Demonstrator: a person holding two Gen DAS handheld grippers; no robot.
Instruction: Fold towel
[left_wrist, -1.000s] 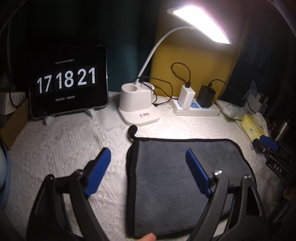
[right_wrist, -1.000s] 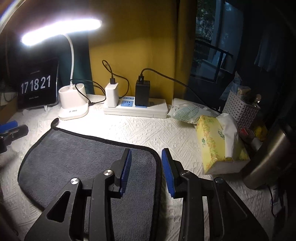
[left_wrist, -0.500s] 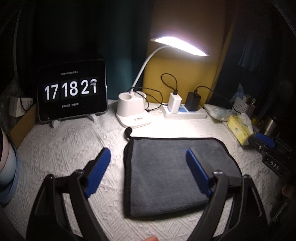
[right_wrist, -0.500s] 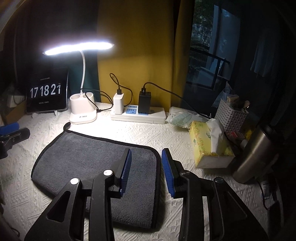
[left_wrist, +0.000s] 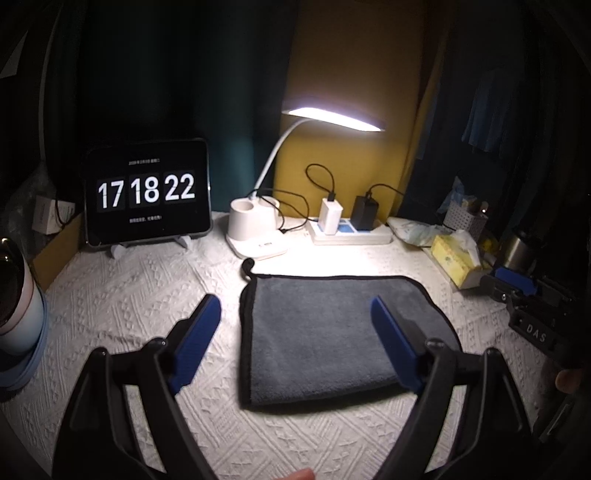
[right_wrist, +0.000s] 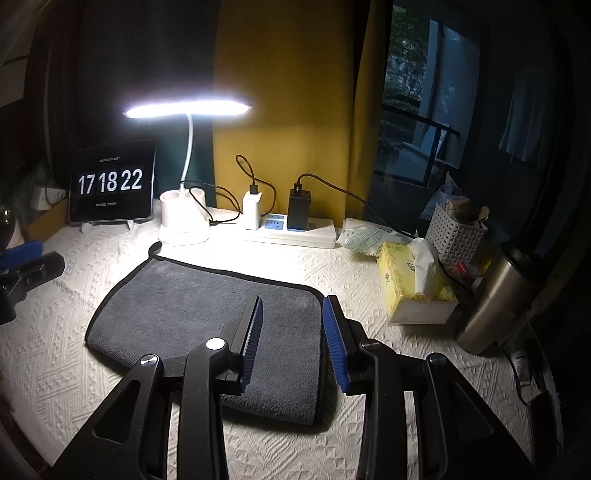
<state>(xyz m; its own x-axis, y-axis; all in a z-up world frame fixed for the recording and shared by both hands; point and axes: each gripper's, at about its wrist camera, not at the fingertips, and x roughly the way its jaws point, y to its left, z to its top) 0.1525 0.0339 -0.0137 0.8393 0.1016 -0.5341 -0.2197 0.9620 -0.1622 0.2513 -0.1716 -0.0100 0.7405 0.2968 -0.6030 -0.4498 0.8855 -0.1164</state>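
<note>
Item 1, surroundings. A white gooseneck desk lamp is shining down from the back of the white embossed tablecloth. To its left a black tablet on a stand is showing 17 18 22. To its right a white power strip is carrying a white charger and a black charger, both with cables plugged in. A yellow tissue box is sitting just right of the towel, with a stainless steel tumbler beyond it. Nothing is lying on top of the towel.

Item 2, task object. A dark grey microfibre towel with black edging is lying flat at the middle of the cloth in a neat rectangle, its hanging loop curling at the far left corner toward the lamp base.

Item 3, containers. A white perforated plastic basket is holding small packets, too dim to identify. The tissue box is showing one tissue pulled up through its slot. The lamp base is carrying a round cup; its contents are hidden.

Item 4, grippers. The left gripper is hovering above the towel's left part, blue-padded fingers spread wide, grasping nothing. The right gripper is hovering over the towel's right edge, its fingers parted by a narrower gap, also grasping nothing.

Item 5, view differences. Only the left wrist view is showing a pale cup with a blue base at far left. Only the right wrist view is showing a window with a railing.
</note>
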